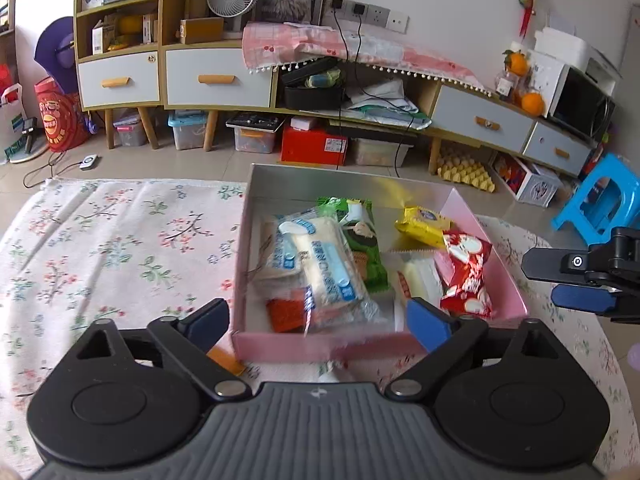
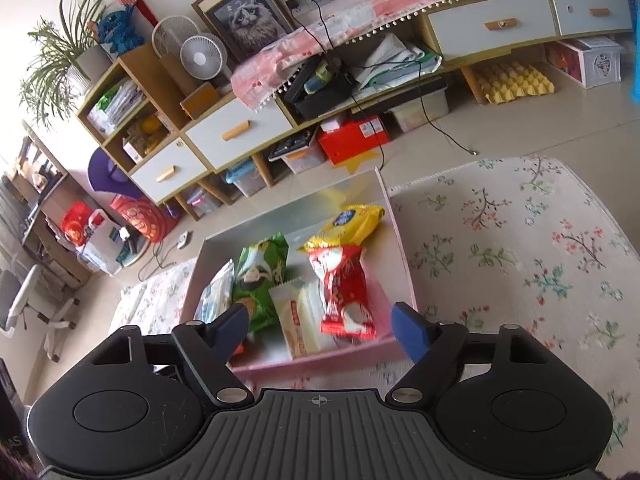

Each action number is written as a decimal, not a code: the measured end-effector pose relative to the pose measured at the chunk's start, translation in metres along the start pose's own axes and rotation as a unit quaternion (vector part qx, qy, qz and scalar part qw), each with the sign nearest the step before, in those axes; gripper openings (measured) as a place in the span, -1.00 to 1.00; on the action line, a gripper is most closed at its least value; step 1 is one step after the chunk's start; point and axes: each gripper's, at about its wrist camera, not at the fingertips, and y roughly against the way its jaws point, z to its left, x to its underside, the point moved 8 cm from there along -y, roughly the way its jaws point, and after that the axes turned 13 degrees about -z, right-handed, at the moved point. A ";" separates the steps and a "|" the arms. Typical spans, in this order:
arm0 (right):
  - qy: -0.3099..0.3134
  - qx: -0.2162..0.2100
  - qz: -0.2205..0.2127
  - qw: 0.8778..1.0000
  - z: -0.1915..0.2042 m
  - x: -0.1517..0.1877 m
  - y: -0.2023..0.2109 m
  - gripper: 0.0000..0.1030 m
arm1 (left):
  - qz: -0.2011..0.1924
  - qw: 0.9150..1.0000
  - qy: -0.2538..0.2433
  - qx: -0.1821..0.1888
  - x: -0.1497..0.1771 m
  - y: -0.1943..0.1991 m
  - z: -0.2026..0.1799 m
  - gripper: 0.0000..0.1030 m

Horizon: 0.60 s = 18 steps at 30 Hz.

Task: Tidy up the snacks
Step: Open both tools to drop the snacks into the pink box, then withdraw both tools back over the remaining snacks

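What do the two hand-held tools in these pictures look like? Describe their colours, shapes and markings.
Each is alike. The left tool has a grey ribbed base with a small crosshair mark, two rounded black housings bearing raised discs, black linkage arms with silver pivot pins, and blue finger pads. The right tool shows the same build.

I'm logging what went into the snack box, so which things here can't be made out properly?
- Orange packet, left wrist view: mostly buried under the blue-and-white packets; no print readable.
- Orange item outside the pink box, left wrist view: half hidden by the left gripper finger.
- Pale packet, right wrist view: blurred, partly under the red packet.
- Box's near corners, right wrist view: hidden behind the right gripper fingers.
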 end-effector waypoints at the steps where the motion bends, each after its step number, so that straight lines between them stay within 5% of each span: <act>1: 0.001 0.002 0.004 1.000 0.002 0.002 0.003 0.59 | 0.002 1.000 -0.004 -0.001 0.000 0.003 0.001 0.92; 18: 0.099 0.002 0.051 0.994 0.024 0.060 0.035 0.69 | 0.044 0.999 -0.021 -0.018 0.033 0.045 0.049 0.99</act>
